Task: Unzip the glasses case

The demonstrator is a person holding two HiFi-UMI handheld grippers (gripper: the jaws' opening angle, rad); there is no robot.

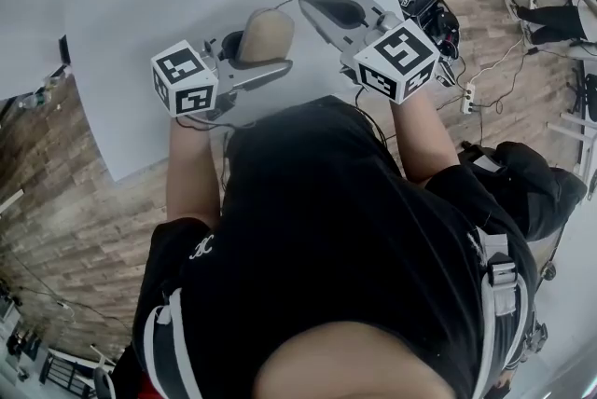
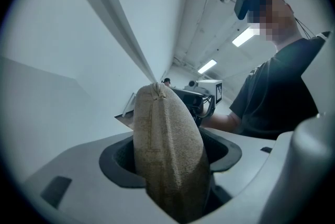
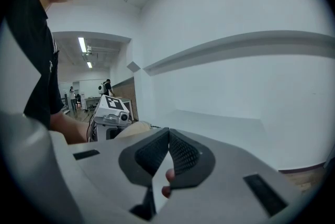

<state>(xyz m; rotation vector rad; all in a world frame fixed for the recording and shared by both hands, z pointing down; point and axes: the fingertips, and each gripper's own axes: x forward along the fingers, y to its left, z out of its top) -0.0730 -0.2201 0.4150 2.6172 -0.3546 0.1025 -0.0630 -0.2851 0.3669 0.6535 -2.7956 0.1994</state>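
Left fingers (image 2: 118, 163) tight on glasses case (image 2: 167, 149), lengthwise along them; right fingers (image 3: 183, 157) together.

The left tongs (image 1: 264, 52) clamp the glasses case (image 1: 268, 34) across its middle, jaws spread wide around it. The right tongs (image 1: 317, 7) sit just right of the case, jaws pressed together, tip near its far end. The left forearm (image 1: 191, 169) and right forearm (image 1: 424, 136) reach forward either side of the case.
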